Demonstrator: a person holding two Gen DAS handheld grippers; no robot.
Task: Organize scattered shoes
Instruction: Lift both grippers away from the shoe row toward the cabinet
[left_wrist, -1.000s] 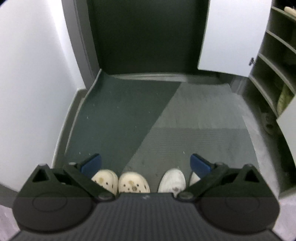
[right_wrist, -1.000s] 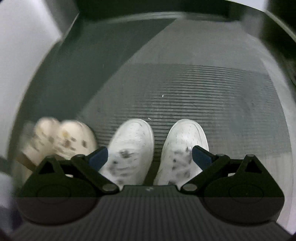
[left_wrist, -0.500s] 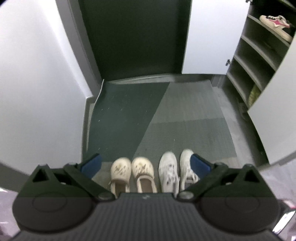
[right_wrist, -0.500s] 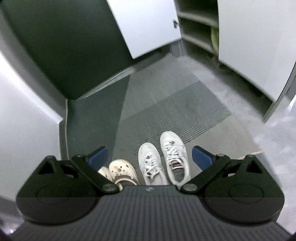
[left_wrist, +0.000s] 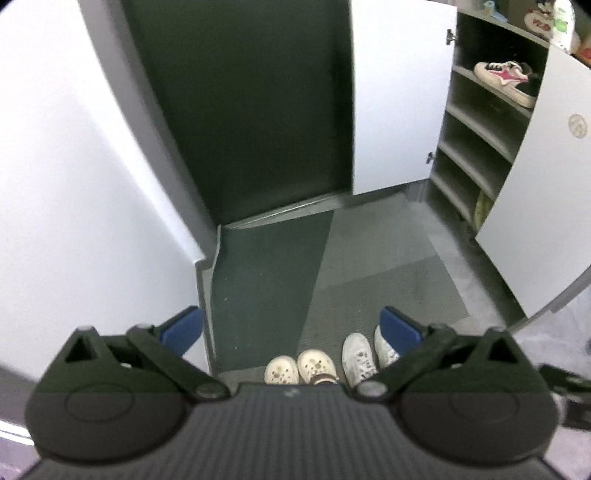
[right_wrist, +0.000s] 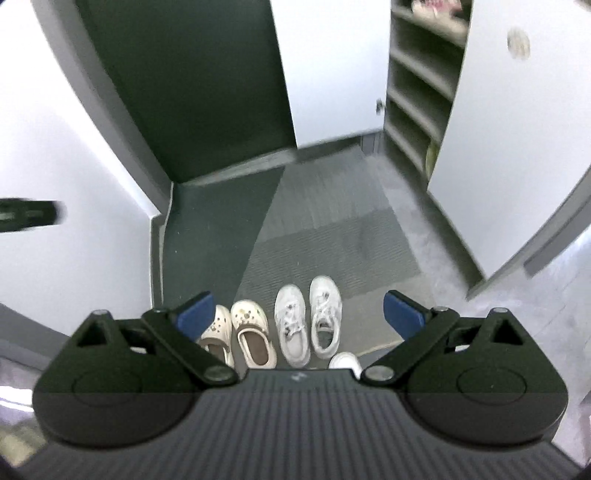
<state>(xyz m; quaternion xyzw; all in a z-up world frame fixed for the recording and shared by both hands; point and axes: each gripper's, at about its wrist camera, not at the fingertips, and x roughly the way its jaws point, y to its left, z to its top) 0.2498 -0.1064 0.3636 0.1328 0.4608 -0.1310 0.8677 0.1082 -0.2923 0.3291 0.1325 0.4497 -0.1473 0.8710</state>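
Observation:
A pair of cream clogs (right_wrist: 252, 332) (left_wrist: 300, 369) and a pair of white lace-up sneakers (right_wrist: 309, 317) (left_wrist: 357, 357) stand side by side on the grey doormat (right_wrist: 325, 243) (left_wrist: 373, 280), toes pointing toward the dark door. My right gripper (right_wrist: 298, 312) hangs open high above them with nothing between its blue-padded fingers. Held well above the floor too, my left gripper (left_wrist: 291, 328) is open and empty. The toe of another white shoe (right_wrist: 345, 361) peeks out just behind the sneakers, mostly hidden by the right gripper's body.
A dark green door (left_wrist: 243, 110) closes the far end, with white walls on the left. An open shoe cabinet (left_wrist: 476, 147) stands at the right, its white doors swung out; a pink-and-white sneaker (left_wrist: 506, 79) lies on an upper shelf. The left gripper's body (right_wrist: 27, 218) shows at the right view's left edge.
Both grippers have risen and pulled back from just above the shoes, so the shoes look smaller and the door and cabinet shelves have come into view. The shoes have not moved.

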